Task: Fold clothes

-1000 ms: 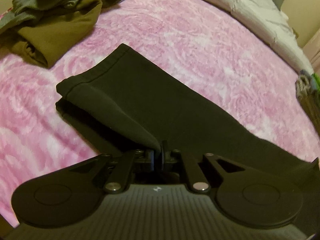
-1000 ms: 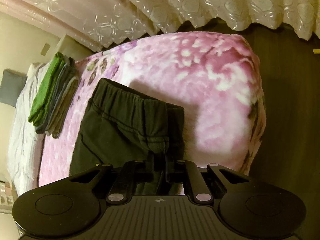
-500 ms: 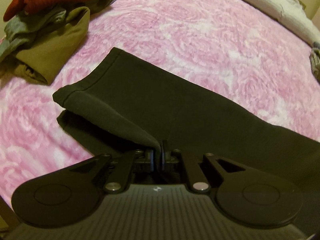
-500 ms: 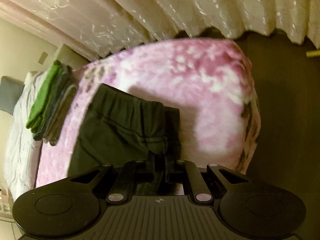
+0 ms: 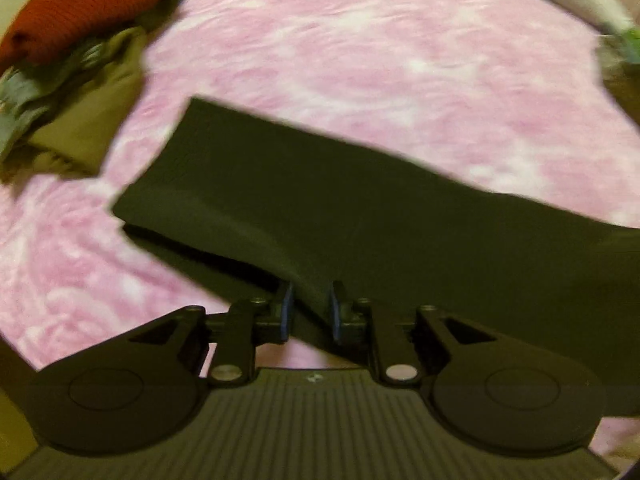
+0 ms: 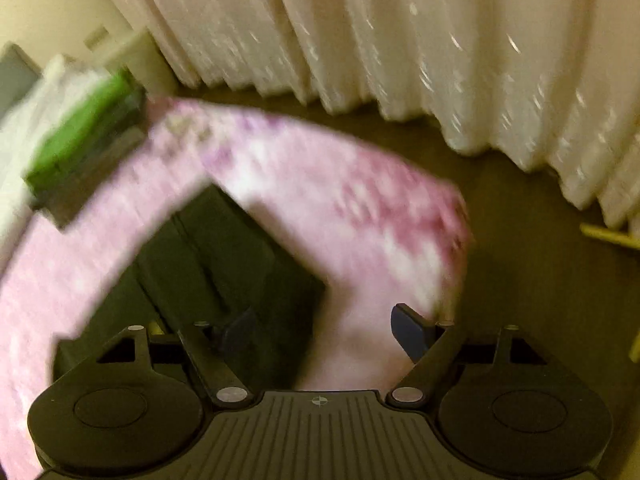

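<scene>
Dark trousers [image 5: 320,208] lie folded lengthwise on the pink bed cover [image 5: 360,60]. In the left wrist view the leg end points far left. My left gripper [image 5: 310,312] has its jaws a little apart, with a fold of the leg cloth between the pads. In the right wrist view the trousers' waist end [image 6: 224,264] lies flat on the bed corner. My right gripper [image 6: 326,328] is wide open and empty, just above the waist edge. Both views are blurred by motion.
A pile of unfolded clothes, red [image 5: 80,4] on olive [image 5: 92,120], sits at the far left. A folded stack with a green top [image 6: 84,136] lies beyond the trousers. Curtains [image 6: 400,40] and dark floor [image 6: 540,280] lie past the bed corner.
My right gripper has opened wide and let go of the waistband, which now lies flat. My left gripper's jaws have parted slightly around the leg fold. Both cameras have shifted.
</scene>
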`<state>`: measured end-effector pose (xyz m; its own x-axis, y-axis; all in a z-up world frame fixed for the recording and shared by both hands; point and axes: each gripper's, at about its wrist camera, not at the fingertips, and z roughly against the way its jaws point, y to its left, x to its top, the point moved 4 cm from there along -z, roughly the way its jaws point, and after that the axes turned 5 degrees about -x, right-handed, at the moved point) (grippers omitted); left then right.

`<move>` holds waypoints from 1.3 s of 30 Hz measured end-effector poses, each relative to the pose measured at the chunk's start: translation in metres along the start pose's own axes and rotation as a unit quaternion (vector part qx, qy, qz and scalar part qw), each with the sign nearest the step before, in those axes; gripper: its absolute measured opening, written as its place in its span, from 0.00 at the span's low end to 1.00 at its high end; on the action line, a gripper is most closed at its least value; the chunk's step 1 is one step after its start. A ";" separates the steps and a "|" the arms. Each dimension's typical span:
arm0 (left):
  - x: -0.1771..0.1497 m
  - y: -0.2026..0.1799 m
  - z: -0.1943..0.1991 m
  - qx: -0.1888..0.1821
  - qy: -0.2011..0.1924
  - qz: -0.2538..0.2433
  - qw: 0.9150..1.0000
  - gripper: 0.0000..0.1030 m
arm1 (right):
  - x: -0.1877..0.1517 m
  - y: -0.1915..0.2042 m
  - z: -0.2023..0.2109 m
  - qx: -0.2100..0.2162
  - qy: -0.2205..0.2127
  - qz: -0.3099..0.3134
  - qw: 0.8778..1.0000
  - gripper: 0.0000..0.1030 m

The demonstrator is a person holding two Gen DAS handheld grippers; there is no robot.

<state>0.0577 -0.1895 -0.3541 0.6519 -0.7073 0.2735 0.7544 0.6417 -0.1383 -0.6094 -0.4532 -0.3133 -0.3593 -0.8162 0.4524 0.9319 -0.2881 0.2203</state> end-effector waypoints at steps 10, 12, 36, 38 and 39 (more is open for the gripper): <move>0.072 -0.227 -0.065 -0.272 0.020 -0.157 0.949 0.32 | 0.076 0.072 -0.108 0.158 0.073 0.036 0.984 0.77; 0.078 -0.272 -0.085 -0.311 0.040 -0.178 0.933 0.36 | 0.076 0.075 -0.121 0.177 0.093 0.035 0.979 0.77; 0.045 -0.366 -0.156 -0.320 -0.016 -0.273 0.907 0.12 | 0.042 0.073 -0.109 0.098 0.004 0.084 0.992 0.10; 0.057 -0.352 -0.148 -0.308 -0.037 -0.248 0.918 0.12 | 0.043 0.072 -0.104 0.054 -0.009 0.099 0.994 0.55; 0.064 -0.340 -0.145 -0.294 -0.049 -0.231 0.926 0.11 | 0.044 0.070 -0.100 0.024 -0.020 0.107 0.994 0.67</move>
<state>-0.1461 -0.4962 -0.4275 0.2605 -0.8169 0.5147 0.8820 -0.0156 -0.4711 -0.5549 -0.5593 -0.3642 -0.1564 -0.8356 0.5267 0.9841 -0.0862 0.1555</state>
